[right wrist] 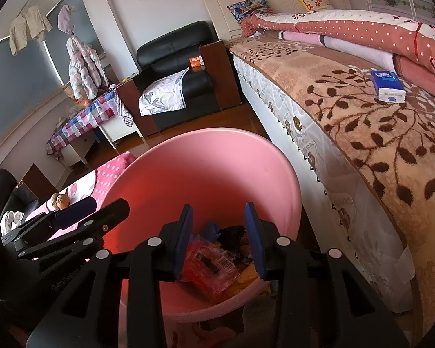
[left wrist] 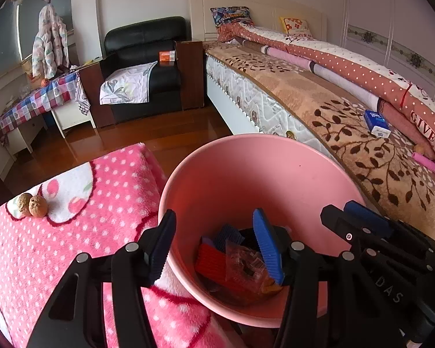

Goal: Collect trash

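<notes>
A pink trash bin (left wrist: 246, 168) stands between a pink dotted blanket and the bed; it also shows in the right wrist view (right wrist: 206, 156). Inside lie crumpled wrappers (left wrist: 240, 269), red, clear and dark; the right wrist view shows them too (right wrist: 214, 264). My left gripper (left wrist: 217, 246) is open, its left finger outside the bin's rim and its right finger inside. My right gripper (right wrist: 220, 240) is open and empty over the bin's mouth. Each gripper shows in the other's view, the right one (left wrist: 362, 226) and the left one (right wrist: 72, 217).
Two walnuts (left wrist: 33, 204) lie on the pink blanket (left wrist: 72, 232) at the left. The bed (left wrist: 348, 133) at the right carries a blue tissue pack (left wrist: 377, 123), a pink item (left wrist: 424, 161) and folded quilts. A black armchair (left wrist: 148, 66) stands at the back, on wooden floor.
</notes>
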Available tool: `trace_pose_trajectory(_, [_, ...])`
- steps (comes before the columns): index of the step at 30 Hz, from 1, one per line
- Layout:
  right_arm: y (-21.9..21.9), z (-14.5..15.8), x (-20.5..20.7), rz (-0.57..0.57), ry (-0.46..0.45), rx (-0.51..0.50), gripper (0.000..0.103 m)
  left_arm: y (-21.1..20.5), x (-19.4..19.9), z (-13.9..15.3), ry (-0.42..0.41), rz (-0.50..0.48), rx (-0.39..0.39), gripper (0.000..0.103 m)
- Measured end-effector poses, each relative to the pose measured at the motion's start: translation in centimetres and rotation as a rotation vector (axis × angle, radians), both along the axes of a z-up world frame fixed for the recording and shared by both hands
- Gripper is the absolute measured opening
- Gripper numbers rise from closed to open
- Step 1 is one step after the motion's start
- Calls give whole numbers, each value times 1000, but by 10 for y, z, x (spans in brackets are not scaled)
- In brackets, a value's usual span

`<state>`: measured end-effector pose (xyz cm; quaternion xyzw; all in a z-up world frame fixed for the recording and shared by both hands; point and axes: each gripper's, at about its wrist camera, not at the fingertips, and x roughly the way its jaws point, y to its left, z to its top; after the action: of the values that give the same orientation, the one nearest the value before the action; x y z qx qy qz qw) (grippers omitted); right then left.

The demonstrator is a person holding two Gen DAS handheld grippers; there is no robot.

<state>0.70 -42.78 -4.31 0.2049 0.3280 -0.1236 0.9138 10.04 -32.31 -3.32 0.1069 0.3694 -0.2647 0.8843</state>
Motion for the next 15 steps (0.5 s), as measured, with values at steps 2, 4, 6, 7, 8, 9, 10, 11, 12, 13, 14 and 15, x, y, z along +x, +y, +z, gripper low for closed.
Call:
trace_pose_trajectory(2, [1,2,-2,0,-4,1,38,2,-2,3,-4,0,-5,55])
trace_pose_trajectory(4, [3,5,-5,0,-11,3,38,4,-5,5,-7,-1,-12,56])
trace_pose_trajectory(6, [5,9,-8,0,-17,0,38,6,-7,8,-9,0,-17,56])
trace_pose_trajectory(7, [6,10,-9,0,-21,-1,38,7,-8,9,-11,1,-20,56])
trace_pose_trajectory(8, [6,12,-10,0,-23,-2,38,9,-9,11,-11,1,-25,56])
trace_pose_trajectory(9, [8,14,-12,1,-27,-4,38,9,-10,12,-12,1,-27,56])
trace_pose_trajectory(10, [8,15,-13,2,-28,-5,38,11,-12,13,-13,1,-30,56])
trace_pose_trajectory(11, [9,16,-14,3,-30,-6,38,12,-13,15,-16,2,-33,56])
trace_pose_trajectory(12, [11,18,-16,5,-34,-8,38,14,-14,16,-18,2,-36,57])
trace_pose_trajectory(13, [12,19,-18,5,-36,-8,38,16,-15,17,-21,2,-39,57])
trace_pose_trajectory(14, [14,20,-19,7,-39,-9,38,18,-16,19,-23,3,-41,57])
trace_pose_trajectory(15, [14,21,-20,8,-40,-8,38,19,-17,20,-24,4,-44,57])
